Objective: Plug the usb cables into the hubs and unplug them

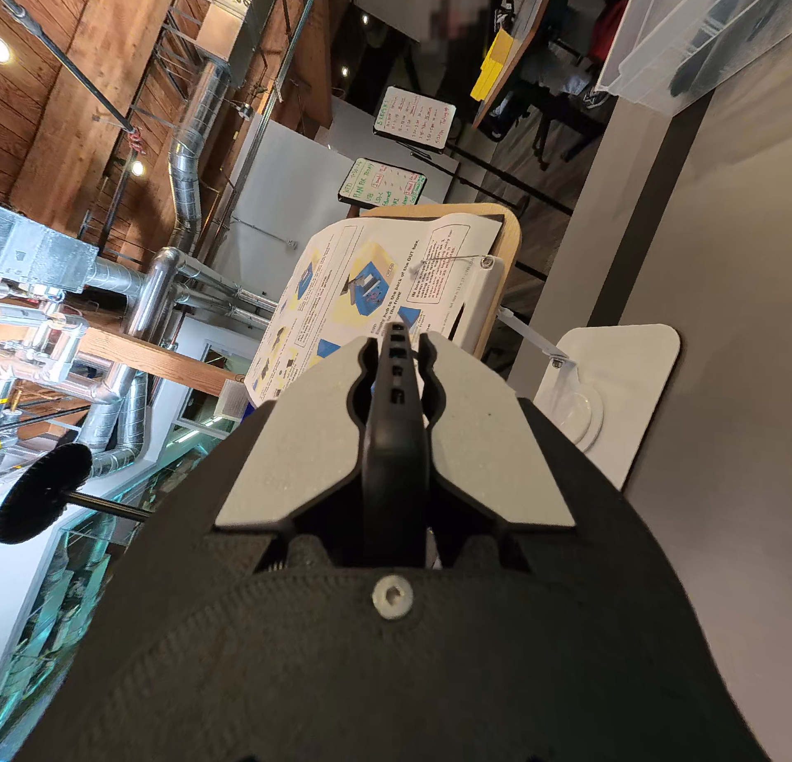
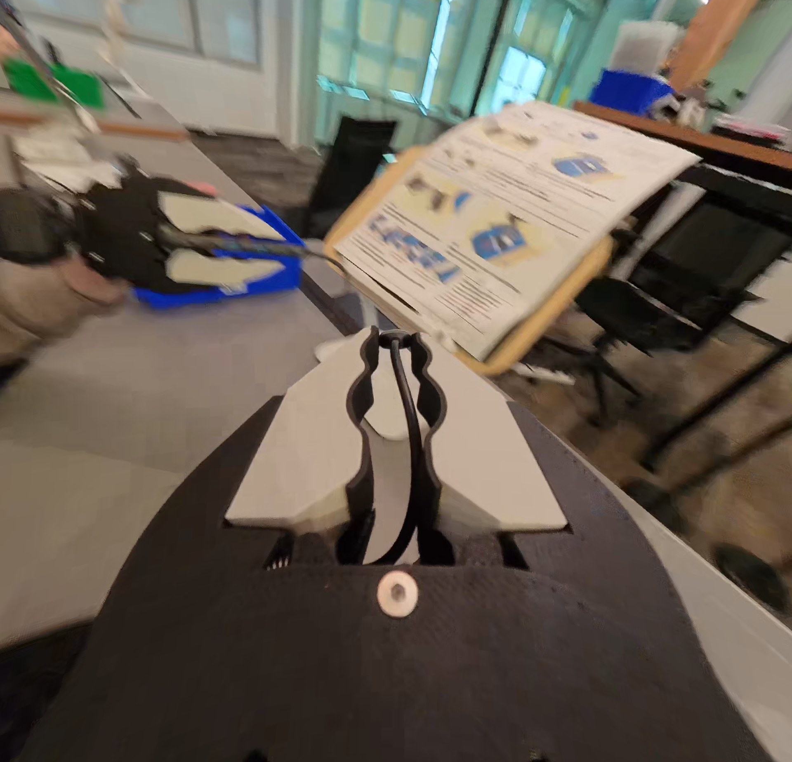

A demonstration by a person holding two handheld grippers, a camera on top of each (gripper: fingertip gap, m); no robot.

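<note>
A grey table carries everything here. A blue bin sits on it toward the far side, partly hidden. A white base plate with a thin arm rests near the table's edge, holding up a wooden board with printed instruction sheets. Farther back lies what may be paper; the blur makes it hard to tell.

Handwritten lines stand on two small black-framed whiteboards; printed text stands on the white instruction sheet on its wooden stand.
</note>
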